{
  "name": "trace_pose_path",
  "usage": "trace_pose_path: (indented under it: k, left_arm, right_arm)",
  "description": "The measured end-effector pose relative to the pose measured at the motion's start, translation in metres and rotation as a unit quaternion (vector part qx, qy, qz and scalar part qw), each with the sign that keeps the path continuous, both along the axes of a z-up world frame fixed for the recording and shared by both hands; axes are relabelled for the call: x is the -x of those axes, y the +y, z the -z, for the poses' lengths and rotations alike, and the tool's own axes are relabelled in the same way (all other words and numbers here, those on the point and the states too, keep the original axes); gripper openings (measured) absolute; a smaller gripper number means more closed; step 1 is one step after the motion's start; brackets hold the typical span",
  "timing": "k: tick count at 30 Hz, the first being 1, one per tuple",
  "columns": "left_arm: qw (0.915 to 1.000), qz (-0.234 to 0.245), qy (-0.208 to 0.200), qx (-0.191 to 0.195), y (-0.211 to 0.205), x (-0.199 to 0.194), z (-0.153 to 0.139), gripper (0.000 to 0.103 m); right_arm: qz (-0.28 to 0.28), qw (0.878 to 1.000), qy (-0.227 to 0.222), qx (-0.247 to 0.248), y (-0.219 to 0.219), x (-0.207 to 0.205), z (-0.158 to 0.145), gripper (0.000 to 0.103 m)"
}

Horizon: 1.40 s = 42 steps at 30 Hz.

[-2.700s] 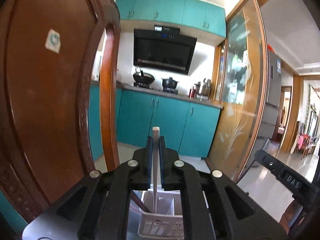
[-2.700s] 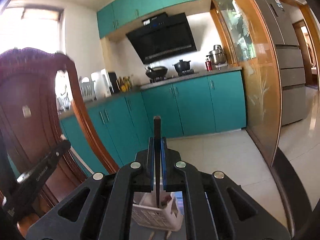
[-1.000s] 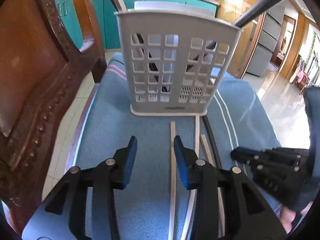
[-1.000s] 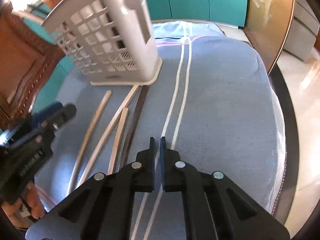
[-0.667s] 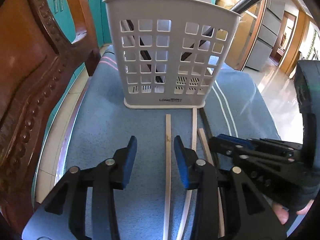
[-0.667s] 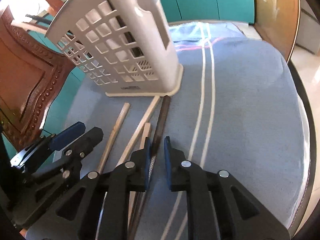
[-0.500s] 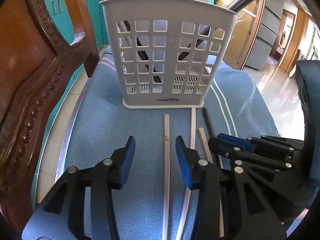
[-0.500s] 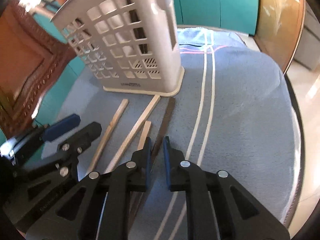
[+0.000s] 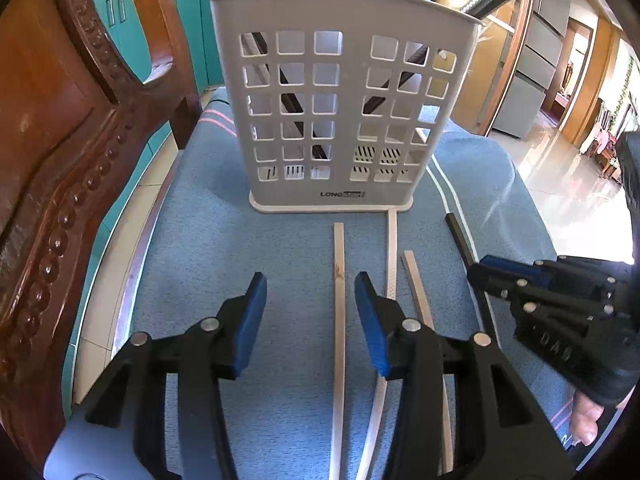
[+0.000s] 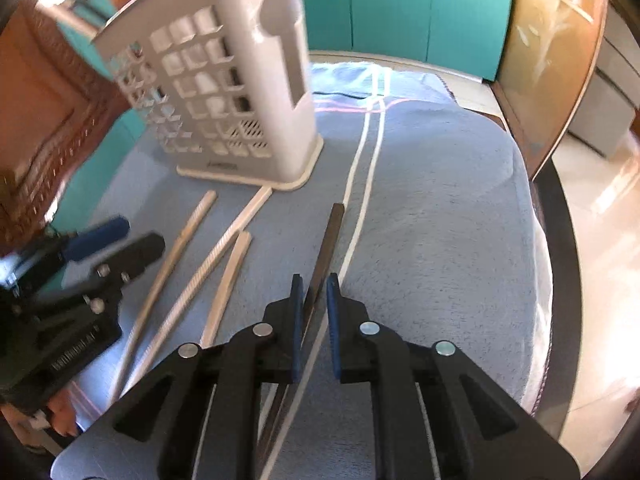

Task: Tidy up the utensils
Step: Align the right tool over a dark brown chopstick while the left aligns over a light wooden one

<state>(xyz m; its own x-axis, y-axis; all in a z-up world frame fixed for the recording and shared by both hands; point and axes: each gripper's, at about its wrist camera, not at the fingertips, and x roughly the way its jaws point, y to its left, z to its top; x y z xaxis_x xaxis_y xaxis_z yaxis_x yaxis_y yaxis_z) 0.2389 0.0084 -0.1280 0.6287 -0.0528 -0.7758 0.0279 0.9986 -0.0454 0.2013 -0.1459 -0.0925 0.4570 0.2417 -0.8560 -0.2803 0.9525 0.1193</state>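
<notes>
From the left wrist, the left gripper (image 9: 310, 300) gapes wide over a pale chopstick (image 9: 339, 300) lying before the white basket (image 9: 344, 100). From the right wrist, the right gripper (image 10: 313, 304) stands slightly parted astride the dark chopstick (image 10: 328, 248), not clamped.

basket (image 9: 344, 120) upper centre on cloth (image 9: 240, 248) | four chopsticks (image 9: 339, 300) lower centre, before basket | chair back (image 9: 60, 140) at left

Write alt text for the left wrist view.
The open left gripper straddles a pale wooden chopstick lying on a blue cloth, before a white slotted utensil basket. The right gripper reaches toward a dark chopstick at right.
</notes>
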Motion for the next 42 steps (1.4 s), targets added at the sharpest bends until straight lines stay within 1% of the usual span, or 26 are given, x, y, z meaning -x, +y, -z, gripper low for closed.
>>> trace_pose_path:
  k: [5, 7, 11, 19, 21, 22, 23, 25, 29, 31, 33, 37, 42]
  left_arm:
    - [0.9999, 0.003, 0.007, -0.007, -0.004, 0.000, 0.004, 0.048]
    - [0.9999, 0.003, 0.008, -0.009, -0.006, 0.000, 0.005, 0.048]
    - [0.9999, 0.007, 0.008, -0.012, -0.008, 0.000, 0.006, 0.048]
    - [0.9998, 0.009, 0.013, -0.015, -0.009, -0.001, 0.010, 0.048]
    - [0.9997, 0.009, 0.016, -0.018, -0.008, -0.002, 0.012, 0.041]
    - [0.9996, 0.011, 0.022, -0.016, -0.007, -0.003, 0.014, 0.030]
    - [0.9994, 0.015, 0.032, -0.001, -0.004, -0.005, 0.016, 0.026]
    - [0.9989, 0.009, 0.039, 0.024, 0.006, -0.009, 0.017, 0.025]
    - [0.9984, -0.006, 0.041, 0.039, 0.019, -0.012, 0.016, 0.025]
    - [0.9984, -0.009, 0.037, 0.042, 0.022, -0.012, 0.016, 0.027]
    - [0.9985, -0.009, 0.034, 0.043, 0.022, -0.015, 0.015, 0.030]
    - [0.9989, -0.008, 0.031, 0.034, 0.017, -0.021, 0.016, 0.036]
    - [0.9991, -0.011, 0.039, 0.014, 0.006, -0.034, 0.018, 0.036]
  right_arm:
    - [0.012, 1.000, -0.003, -0.003, 0.001, -0.006, -0.001, 0.016]
    - [0.012, 1.000, -0.003, 0.002, 0.003, -0.005, 0.000, 0.016]
    - [0.006, 1.000, -0.004, 0.010, 0.010, -0.005, 0.003, 0.022]
    - [0.005, 1.000, -0.004, 0.016, 0.014, -0.003, 0.006, 0.025]
    - [0.005, 1.000, -0.004, 0.016, 0.015, -0.003, 0.007, 0.025]
    - [0.004, 1.000, -0.004, 0.016, 0.014, -0.003, 0.007, 0.026]
    - [0.004, 1.000, -0.004, 0.016, 0.014, -0.003, 0.008, 0.027]
    - [0.005, 1.000, -0.005, 0.016, 0.014, -0.003, 0.008, 0.027]
    - [0.010, 1.000, -0.008, 0.012, 0.012, -0.003, 0.006, 0.028]
    - [0.010, 1.000, -0.009, 0.012, 0.010, -0.003, 0.004, 0.031]
    - [0.010, 1.000, -0.010, 0.013, 0.010, -0.003, 0.004, 0.033]
    - [0.013, 0.999, -0.017, 0.028, 0.013, -0.002, 0.005, 0.033]
    - [0.012, 0.998, -0.033, 0.051, 0.017, -0.001, 0.008, 0.033]
